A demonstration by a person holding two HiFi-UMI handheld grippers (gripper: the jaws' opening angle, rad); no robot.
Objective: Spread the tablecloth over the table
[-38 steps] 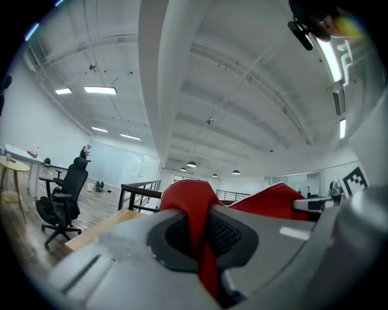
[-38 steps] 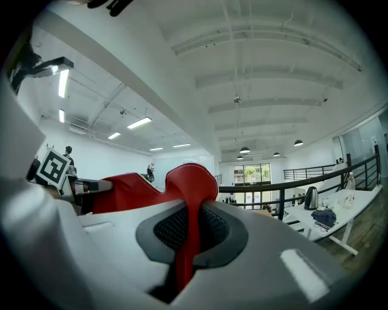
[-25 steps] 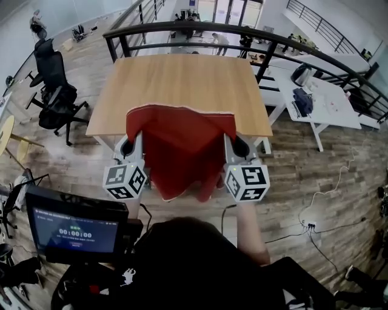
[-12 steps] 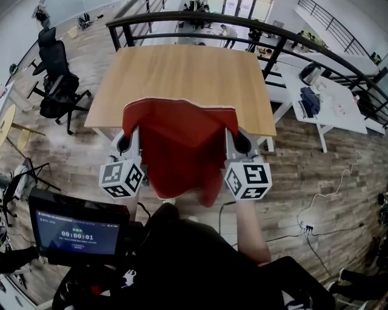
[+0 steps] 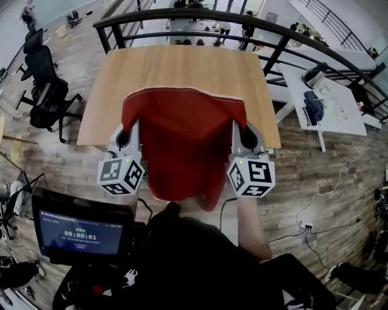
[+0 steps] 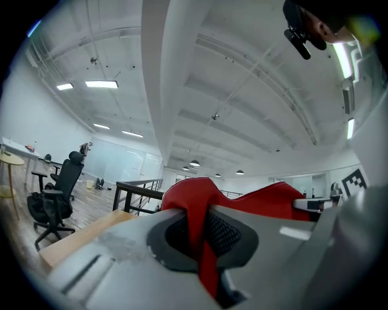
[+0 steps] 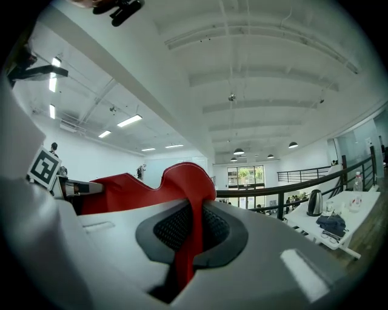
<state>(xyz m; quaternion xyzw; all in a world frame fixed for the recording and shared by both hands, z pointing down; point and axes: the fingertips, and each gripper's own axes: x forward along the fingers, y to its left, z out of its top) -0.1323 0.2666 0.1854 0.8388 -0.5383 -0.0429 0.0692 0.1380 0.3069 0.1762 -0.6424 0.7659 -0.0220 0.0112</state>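
A red tablecloth [image 5: 182, 142] hangs between my two grippers over the near part of the wooden table [image 5: 182, 69]; its far edge, trimmed in white, lies above the tabletop and its lower part droops past the near edge towards me. My left gripper [image 5: 125, 135] is shut on the cloth's left corner [image 6: 200, 236], which is pinched between the dark pads. My right gripper [image 5: 244, 134] is shut on the right corner [image 7: 189, 233] in the same way. Both grippers point level, away from me.
A black railing [image 5: 182, 15] runs behind the table. A white desk [image 5: 330, 103] with a kettle and a bag stands to the right, office chairs [image 5: 42, 91] to the left. A monitor [image 5: 79, 230] sits low at the left. Cables [image 5: 315, 212] lie on the wooden floor.
Both grippers have carried the cloth forward over the table. More of the red fabric now sits above the tabletop, and its far edge lies further across the wood.
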